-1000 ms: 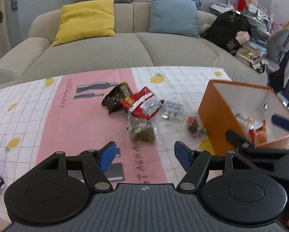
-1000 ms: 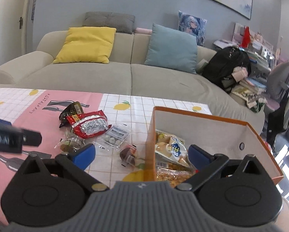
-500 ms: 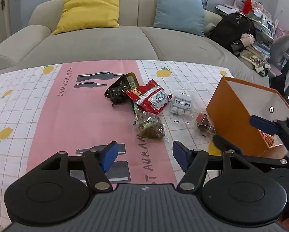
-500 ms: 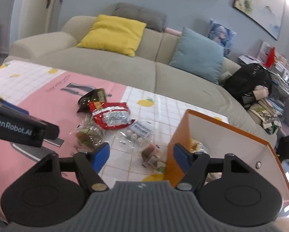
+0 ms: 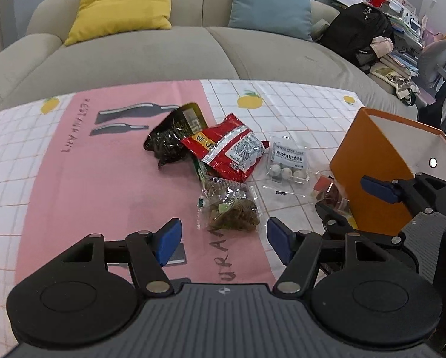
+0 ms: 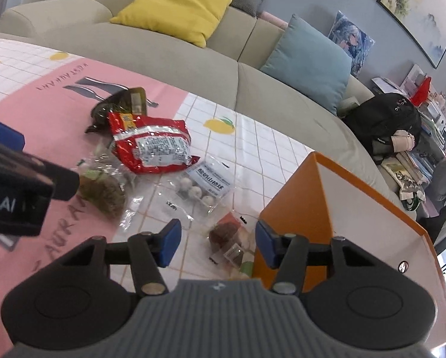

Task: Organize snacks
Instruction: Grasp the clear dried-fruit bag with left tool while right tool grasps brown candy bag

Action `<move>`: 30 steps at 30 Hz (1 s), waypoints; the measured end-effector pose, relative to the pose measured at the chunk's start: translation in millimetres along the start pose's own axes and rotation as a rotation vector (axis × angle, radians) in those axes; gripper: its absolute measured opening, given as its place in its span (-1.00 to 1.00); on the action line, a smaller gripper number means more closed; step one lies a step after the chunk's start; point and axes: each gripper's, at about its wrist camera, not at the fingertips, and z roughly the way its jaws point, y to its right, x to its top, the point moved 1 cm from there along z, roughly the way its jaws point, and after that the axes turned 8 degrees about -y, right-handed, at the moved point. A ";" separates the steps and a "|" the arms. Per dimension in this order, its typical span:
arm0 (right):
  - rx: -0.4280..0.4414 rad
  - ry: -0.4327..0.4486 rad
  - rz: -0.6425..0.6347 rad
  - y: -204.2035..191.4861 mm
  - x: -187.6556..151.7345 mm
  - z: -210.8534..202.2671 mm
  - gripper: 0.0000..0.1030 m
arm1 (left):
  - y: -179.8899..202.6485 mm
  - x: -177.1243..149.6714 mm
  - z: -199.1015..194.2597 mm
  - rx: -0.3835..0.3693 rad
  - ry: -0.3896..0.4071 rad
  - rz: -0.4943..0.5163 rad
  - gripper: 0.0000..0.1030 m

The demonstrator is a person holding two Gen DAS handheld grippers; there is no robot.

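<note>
Several snack packets lie on the tablecloth: a dark one [image 5: 172, 137], a red one [image 5: 226, 150], a clear one of white balls [image 5: 288, 164] and a clear one of green-brown pieces [image 5: 229, 205]. My left gripper [image 5: 223, 240] is open just short of the green-brown packet, with nothing between its fingers. A small brown-red packet [image 6: 227, 238] lies beside the orange box [image 6: 291, 205]. My right gripper [image 6: 218, 243] is low over it with its jaws closing; the packet lies between them, and the pads are not pressing on it. The right gripper [image 5: 353, 201] also shows in the left wrist view.
The table carries a pink and white checked cloth [image 5: 88, 179] with lemon prints. Behind it stands a beige sofa [image 5: 163, 53] with a yellow cushion [image 5: 124, 0] and a blue one [image 5: 270, 0]. A black backpack [image 5: 357, 35] and cluttered shelves are at the right.
Both grippers have come down and forward toward the snacks. The right one swung left from over the box to the small brown-red packet, and its jaws have narrowed.
</note>
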 end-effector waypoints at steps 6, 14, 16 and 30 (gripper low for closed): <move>-0.017 -0.039 -0.021 -3.2 1.2 27.8 0.05 | -7.4 8.5 22.3 -0.008 -0.012 -0.035 0.52; -0.033 -0.080 -0.053 -8.8 -3.3 45.4 0.06 | -9.5 21.5 50.6 -0.037 -0.026 -0.101 0.62; -0.038 -0.077 -0.059 -10.3 -5.2 47.6 0.07 | -10.8 22.2 56.6 -0.037 -0.038 -0.117 0.62; -0.018 -0.055 -0.026 -6.2 -3.6 48.4 -0.17 | -5.1 16.3 64.0 -0.071 -0.066 -0.154 -0.08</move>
